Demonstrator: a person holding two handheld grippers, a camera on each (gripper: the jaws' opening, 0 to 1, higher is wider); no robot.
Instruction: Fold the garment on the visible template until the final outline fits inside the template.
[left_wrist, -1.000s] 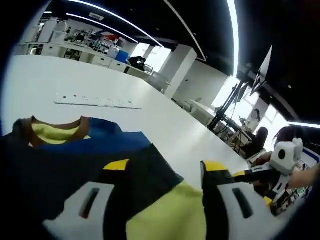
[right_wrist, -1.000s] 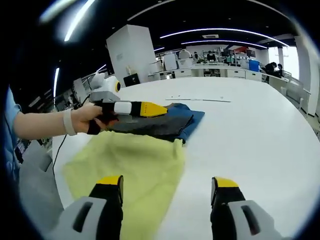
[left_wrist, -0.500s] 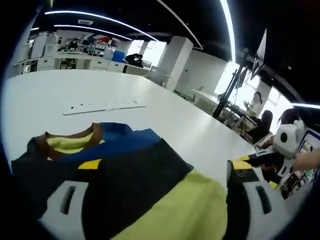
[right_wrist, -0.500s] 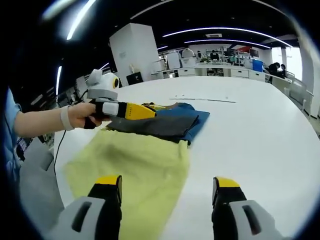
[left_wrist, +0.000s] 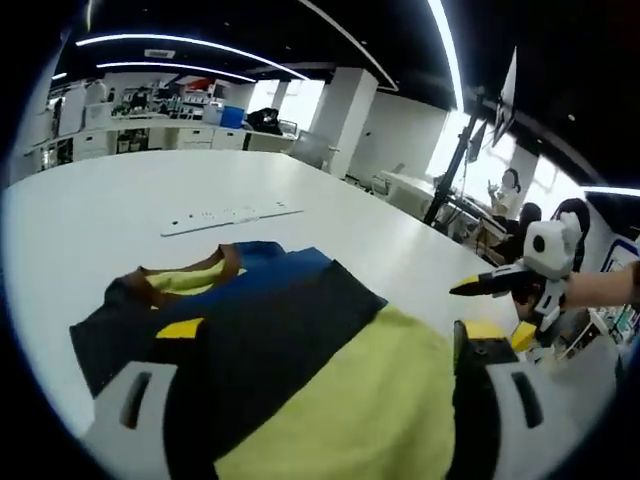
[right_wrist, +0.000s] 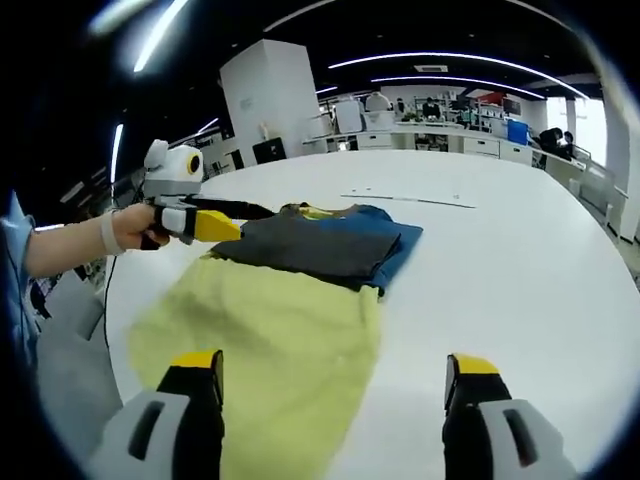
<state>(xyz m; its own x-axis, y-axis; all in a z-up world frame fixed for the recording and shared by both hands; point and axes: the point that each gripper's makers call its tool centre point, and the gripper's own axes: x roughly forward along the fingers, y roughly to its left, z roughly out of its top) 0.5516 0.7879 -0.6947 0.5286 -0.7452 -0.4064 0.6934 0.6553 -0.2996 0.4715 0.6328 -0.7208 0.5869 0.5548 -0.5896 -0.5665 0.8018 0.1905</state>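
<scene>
Lying ahead of right claw (right_wrist: 330, 400) (jaws apart): garment (right_wrist: 290, 290).

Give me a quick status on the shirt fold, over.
Left gripper and right gripper both open, holding nothing. Shirt partly folded on the white table, dark top over yellow bottom. Template outline not visible. Nothing in the way.

The garment (right_wrist: 300, 290) is soft matt cloth: a pale yellow body with a fine, slightly fuzzy weave, a dark charcoal folded panel, a blue part and a brown ribbed collar (left_wrist: 190, 278). It lies on a smooth white surface (right_wrist: 520, 270) with a faint satin sheen. The left gripper (left_wrist: 320, 370) and the right gripper (right_wrist: 330, 400) look like hard moulded plastic, light grey and matt, with black jaws tipped in yellow.
</scene>
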